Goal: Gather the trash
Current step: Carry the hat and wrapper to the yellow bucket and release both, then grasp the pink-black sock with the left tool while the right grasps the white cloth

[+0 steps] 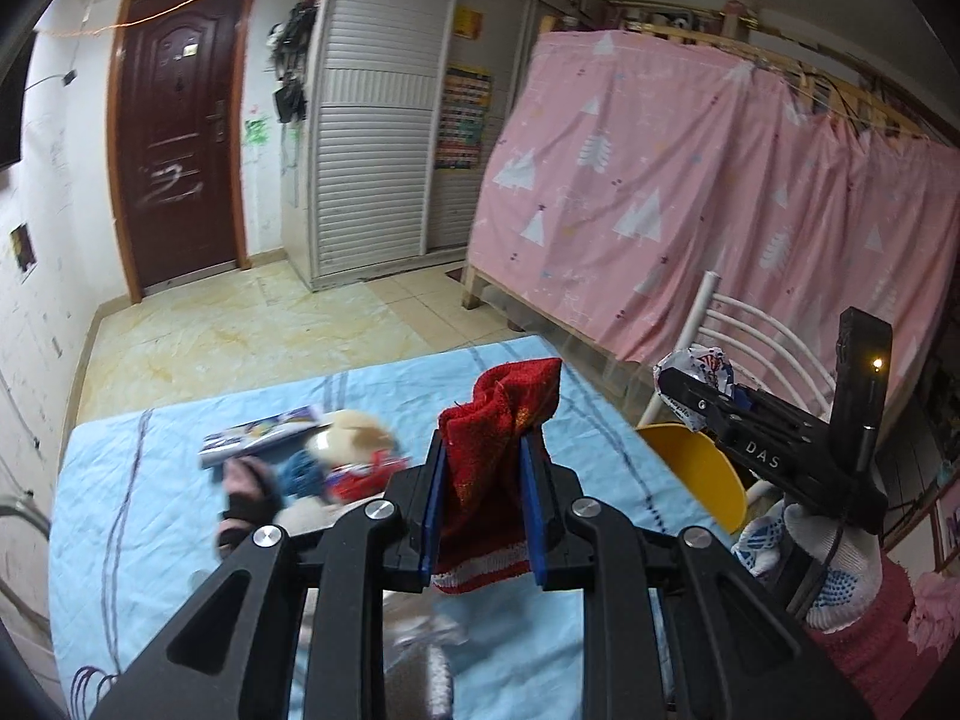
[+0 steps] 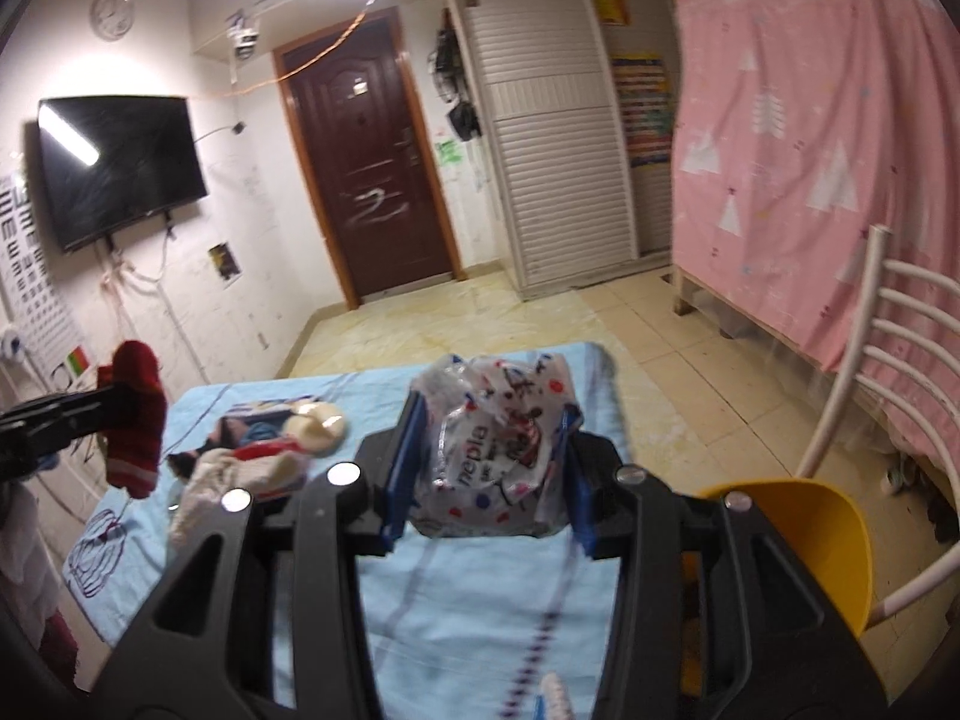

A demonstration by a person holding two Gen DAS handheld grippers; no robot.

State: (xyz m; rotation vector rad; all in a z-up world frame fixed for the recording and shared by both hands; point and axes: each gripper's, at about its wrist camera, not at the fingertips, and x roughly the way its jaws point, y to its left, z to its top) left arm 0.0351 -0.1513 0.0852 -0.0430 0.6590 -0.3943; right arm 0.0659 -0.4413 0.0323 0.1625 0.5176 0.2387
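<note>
Left gripper (image 1: 483, 504) is clamping a crumpled red knitted sock with a white-striped cuff (image 1: 498, 450), its blue-padded fingers (image 1: 433, 498) pressing hard in on the cloth, which is hanging above and below the pads. Right gripper (image 2: 489, 474) is pinching a crumpled printed plastic wrapper, white with red and blue dots (image 2: 501, 444), fingers (image 2: 401, 468) standing partly apart and pressing the bundle from both sides. Both loads are hanging lifted clear above the light-blue quilted cloth with dark stripes covering the counter (image 1: 150, 510). A white-gloved hand (image 1: 834, 564) is carrying the right tool, which is sitting to the right of the left one, over a yellow plastic chair seat (image 2: 804, 540) with white curved metal back rails. On the cloth, left of centre, a blurred heap is lying: a soft toy among mixed fabrics (image 1: 336, 468) and a flat printed packet (image 1: 264, 435). Beyond: tiled floor, a dark red door (image 2: 372, 180), a pink tree-print curtain (image 1: 690, 210).
</note>
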